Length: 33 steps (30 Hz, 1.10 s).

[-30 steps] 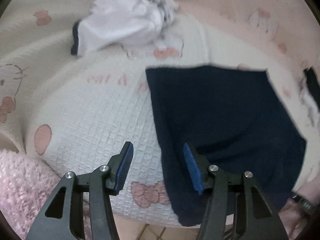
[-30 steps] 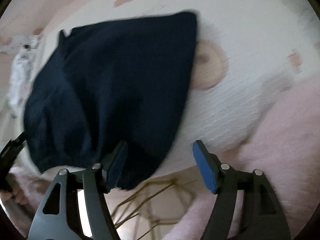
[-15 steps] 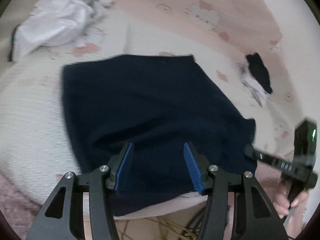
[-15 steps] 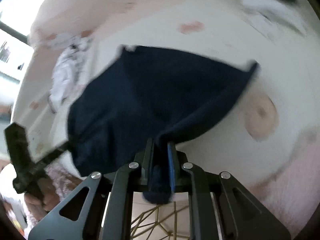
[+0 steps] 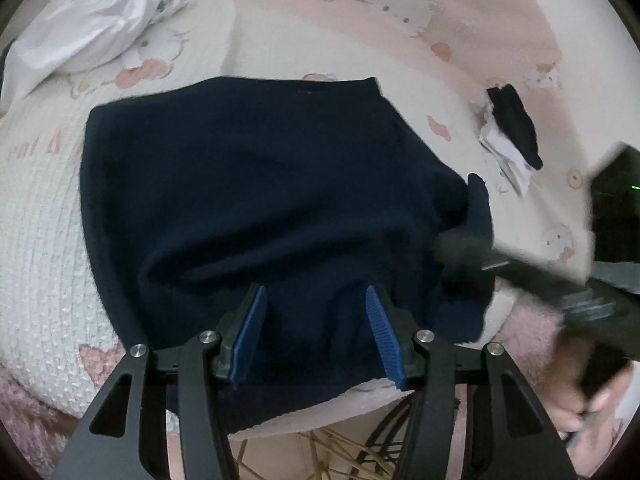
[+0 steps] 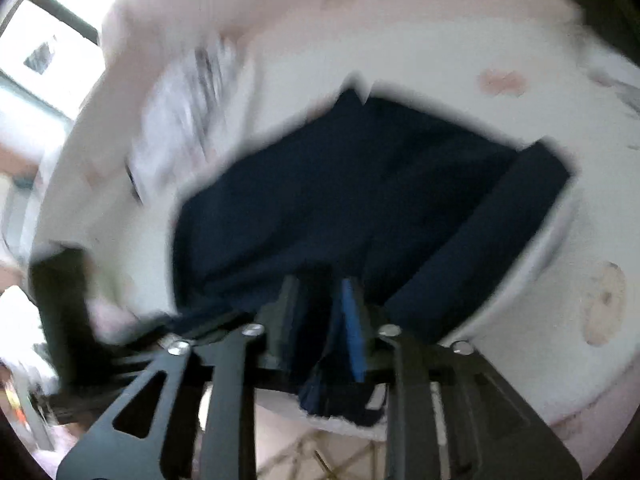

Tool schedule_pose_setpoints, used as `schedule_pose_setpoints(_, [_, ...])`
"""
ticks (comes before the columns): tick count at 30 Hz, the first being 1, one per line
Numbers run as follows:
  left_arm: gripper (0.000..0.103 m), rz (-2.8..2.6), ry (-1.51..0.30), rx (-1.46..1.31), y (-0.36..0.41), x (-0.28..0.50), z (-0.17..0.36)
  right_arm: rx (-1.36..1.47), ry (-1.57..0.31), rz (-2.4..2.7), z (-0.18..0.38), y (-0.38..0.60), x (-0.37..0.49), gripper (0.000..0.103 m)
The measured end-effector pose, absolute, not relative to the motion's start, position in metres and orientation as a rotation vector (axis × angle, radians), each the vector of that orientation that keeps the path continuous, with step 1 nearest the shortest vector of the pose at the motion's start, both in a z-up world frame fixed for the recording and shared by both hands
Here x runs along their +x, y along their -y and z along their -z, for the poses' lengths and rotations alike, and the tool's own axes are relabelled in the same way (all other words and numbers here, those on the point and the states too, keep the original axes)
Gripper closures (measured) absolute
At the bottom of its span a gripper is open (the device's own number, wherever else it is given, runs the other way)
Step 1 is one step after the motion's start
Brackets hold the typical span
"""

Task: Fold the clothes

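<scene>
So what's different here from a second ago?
The right gripper went from open to clamped on the near edge of the dark navy knit garment. The left gripper shifted over the garment, jaws open throughout. The crumpled white clothing stayed put.

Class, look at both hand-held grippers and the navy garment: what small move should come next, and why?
Probably close the left hand-held gripper on the near hem of the navy garment. It is open over the hem, while the right hand-held gripper already pinches its corner.

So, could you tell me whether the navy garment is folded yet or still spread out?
Mostly spread: the navy garment lies open across the bed, and only its near edge is bunched in the right hand-held gripper.
</scene>
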<state>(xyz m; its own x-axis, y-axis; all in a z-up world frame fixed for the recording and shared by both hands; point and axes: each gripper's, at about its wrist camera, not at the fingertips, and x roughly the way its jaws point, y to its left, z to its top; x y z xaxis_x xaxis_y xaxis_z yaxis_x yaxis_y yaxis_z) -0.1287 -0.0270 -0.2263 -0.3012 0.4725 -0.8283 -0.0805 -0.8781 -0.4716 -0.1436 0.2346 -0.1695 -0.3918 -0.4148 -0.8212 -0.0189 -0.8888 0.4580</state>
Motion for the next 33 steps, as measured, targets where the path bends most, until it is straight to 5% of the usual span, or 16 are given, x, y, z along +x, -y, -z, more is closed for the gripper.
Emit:
schedule_pose_setpoints(3, [0.049, -2.211, 0.493, -1.558, 0.019, -0.130, 0.223, 1.538, 0.679, 2.539, 0.154, -0.267, -0.122, 0.072])
schedule_pose_setpoints(10, [0.049, -2.044, 0.580, -1.550, -0.005, -0.135, 0.236, 1.911, 0.773, 2.345, 0.236, -0.300, -0.105, 0.070])
schedule_pose_setpoints(17, [0.049, -1.936, 0.541, -1.526, -0.039, -0.153, 0.230, 1.806, 0.630, 2.444, 0.221, -0.284, -0.115, 0.069])
schedule_pose_setpoints(33, [0.047, -1.955, 0.513, -1.535, -0.044, -0.143, 0.237, 1.674, 0.883, 2.290, 0.232, -0.283, -0.129, 0.065])
